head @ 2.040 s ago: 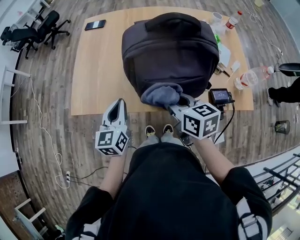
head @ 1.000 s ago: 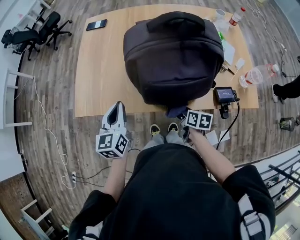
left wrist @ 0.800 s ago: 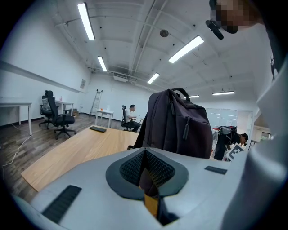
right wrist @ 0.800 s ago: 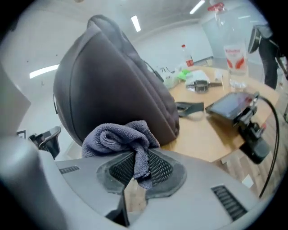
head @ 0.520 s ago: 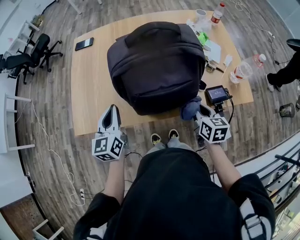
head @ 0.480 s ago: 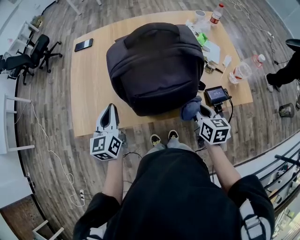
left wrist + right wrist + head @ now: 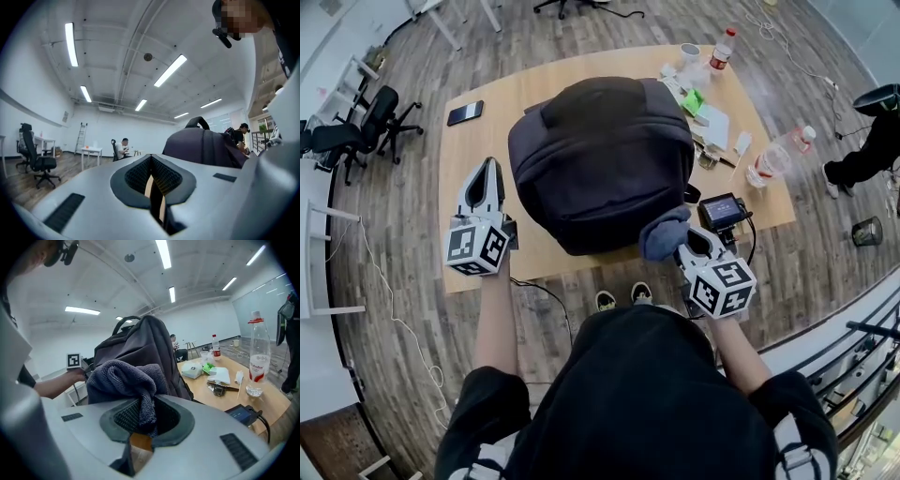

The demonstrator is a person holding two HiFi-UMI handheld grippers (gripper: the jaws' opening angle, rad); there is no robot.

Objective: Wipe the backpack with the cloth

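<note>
A dark backpack [image 7: 605, 159] stands upright on the wooden table [image 7: 483, 141]; it also shows as the backpack [image 7: 206, 145] and the backpack [image 7: 140, 352] in the gripper views. My right gripper [image 7: 680, 239] is shut on a bunched grey-blue cloth [image 7: 664, 231], the cloth [image 7: 124, 380] lying against the pack's lower right front near the table's near edge. My left gripper [image 7: 485, 178] is shut with nothing in it, held level just left of the pack over the table.
On the table's right side lie a small screen device [image 7: 724, 208] with a cable, a clear plastic bottle [image 7: 773, 157], papers, a green item and a cup [image 7: 689, 52]. A phone [image 7: 464, 112] lies at the far left. Office chairs [image 7: 356, 131] stand left.
My left gripper has risen from below the table's edge to beside the pack's left side. The right gripper with the cloth has shifted slightly left and up along the pack's lower front.
</note>
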